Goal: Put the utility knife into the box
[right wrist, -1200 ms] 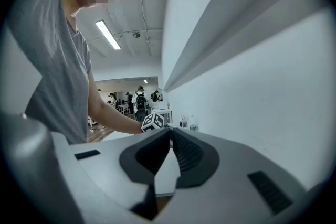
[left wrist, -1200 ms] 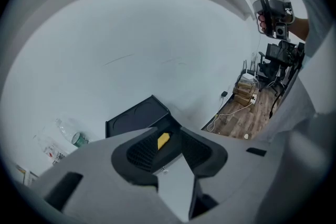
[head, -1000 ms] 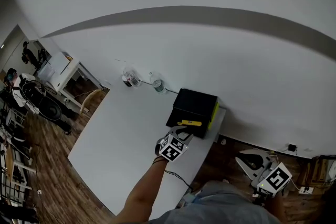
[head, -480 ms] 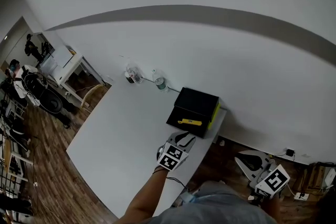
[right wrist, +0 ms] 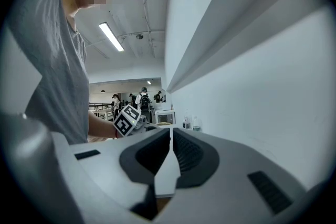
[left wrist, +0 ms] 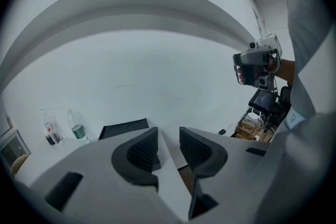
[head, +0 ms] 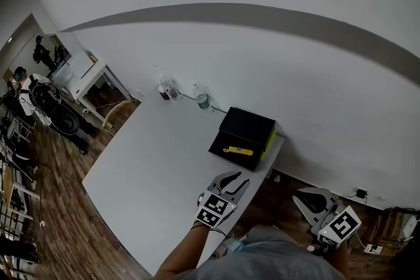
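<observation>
- Yellow utility knife (head: 237,151) lying crosswise at the near end of the black box (head: 248,128); probably down inside the open box rather than on a lid, though too small in the head view to be sure.
- Left gripper (head: 237,179) just short of the box, over the near edge of the table, clear of the knife; fingers (left wrist: 142,152) spread apart with nothing between them, pointing toward the box (left wrist: 123,127).
- Right gripper (head: 310,195) off the table's right side, above the floor and well apart from box and knife; fingers (right wrist: 152,157) pressed nearly together, holding nothing.
- White table (head: 151,174) against a white wall, box at its far right corner, a yellow-green strip along the box's right side.
- Two clear bottles (head: 203,100) beside each other at the table's far edge, left of the box.
- Wooden floor (head: 39,206) to the left, with other desks and people in the background.
</observation>
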